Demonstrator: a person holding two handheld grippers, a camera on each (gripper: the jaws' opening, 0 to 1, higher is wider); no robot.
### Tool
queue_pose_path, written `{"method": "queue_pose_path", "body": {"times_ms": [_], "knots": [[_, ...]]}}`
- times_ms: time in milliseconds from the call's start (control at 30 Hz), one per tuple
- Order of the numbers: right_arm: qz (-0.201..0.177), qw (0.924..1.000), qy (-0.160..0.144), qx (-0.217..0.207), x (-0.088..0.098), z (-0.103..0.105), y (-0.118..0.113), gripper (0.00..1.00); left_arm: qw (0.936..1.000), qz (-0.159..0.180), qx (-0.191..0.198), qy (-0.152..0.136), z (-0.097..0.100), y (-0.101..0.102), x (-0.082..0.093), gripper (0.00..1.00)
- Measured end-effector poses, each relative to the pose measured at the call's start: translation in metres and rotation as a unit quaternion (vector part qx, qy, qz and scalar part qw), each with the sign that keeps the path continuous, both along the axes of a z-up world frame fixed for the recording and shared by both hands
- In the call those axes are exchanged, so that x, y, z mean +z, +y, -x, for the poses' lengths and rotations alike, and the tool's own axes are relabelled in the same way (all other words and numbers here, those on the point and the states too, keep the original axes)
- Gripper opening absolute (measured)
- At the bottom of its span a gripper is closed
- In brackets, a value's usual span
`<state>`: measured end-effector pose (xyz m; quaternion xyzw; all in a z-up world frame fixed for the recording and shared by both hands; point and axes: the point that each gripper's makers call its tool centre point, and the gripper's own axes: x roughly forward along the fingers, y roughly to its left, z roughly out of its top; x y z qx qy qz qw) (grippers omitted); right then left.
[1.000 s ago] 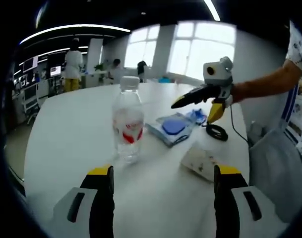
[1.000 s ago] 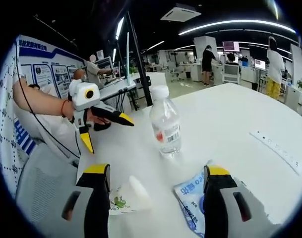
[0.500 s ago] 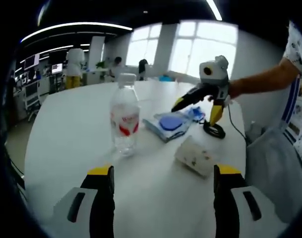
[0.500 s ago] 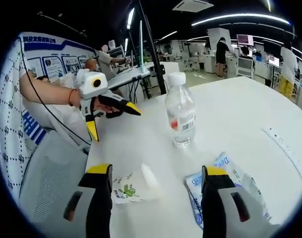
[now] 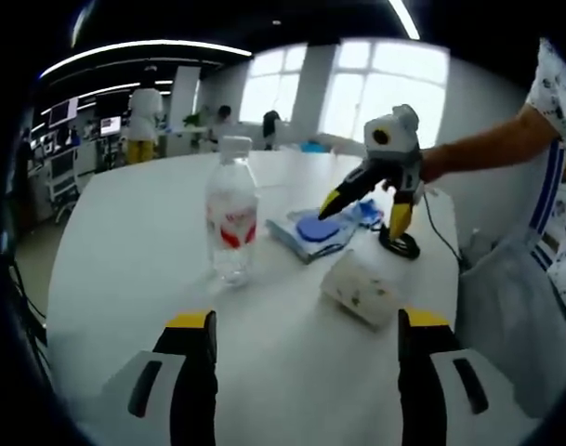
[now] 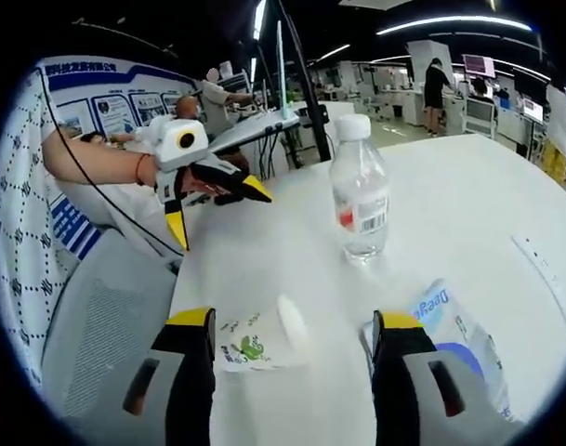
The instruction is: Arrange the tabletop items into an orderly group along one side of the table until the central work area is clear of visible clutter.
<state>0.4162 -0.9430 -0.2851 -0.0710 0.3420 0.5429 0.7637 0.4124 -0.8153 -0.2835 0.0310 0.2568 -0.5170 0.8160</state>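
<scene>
Looking along the left gripper (image 5: pixel 306 325), the bottle (image 5: pixel 230 211) stands upright on the white table (image 5: pixel 125 242), ahead of the jaws and a bit left of the gap between them. Both jaws are spread wide with nothing between them. A small white pack (image 5: pixel 360 290) with green print lies just ahead of the right-hand jaw, tilted. Past it sits the clear bag (image 5: pixel 315 234) with a blue thing inside, to the right of the bottle and near it but not touching. A black cable coil (image 5: pixel 399 244) rests beside the bag, toward the table's edge.

The right gripper (image 5: pixel 361 200) comes in from the right side of that view, held out on a bare forearm, hovering over the bag with its yellow-tipped jaws apart. Can't tell if a tip touches the bag.

From the right gripper view, its own jaws (image 6: pixel 287 325) are also wide and empty. The pack (image 6: pixel 259 339) lies right between them, low in the view, and the bag (image 6: pixel 459 330) lies next to the right-hand jaw, partly hidden behind it. The bottle (image 6: pixel 360 198) stands further out, well apart from both jaws. The left gripper (image 6: pixel 217 200) hangs in the air at the left, above the table edge, jaws parted, held in a hand (image 6: pixel 138 167) with a red band at the wrist. People stand at desks far in the background.
</scene>
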Motion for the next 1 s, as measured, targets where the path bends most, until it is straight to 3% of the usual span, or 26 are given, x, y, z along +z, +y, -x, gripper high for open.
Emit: {"method": "queue_pose_path", "body": {"times_ms": [500, 1000], "knots": [[0.011, 0.9976, 0.037, 0.057, -0.012, 0.010, 0.013, 0.48, 0.9999, 0.004, 0.007, 0.008, 0.010, 0.002, -0.001, 0.74], [0.020, 0.9911, 0.080, 0.105, -0.019, 0.018, 0.019, 0.41, 0.9997, 0.007, 0.018, 0.013, 0.012, 0.007, -0.003, 0.70]]}}
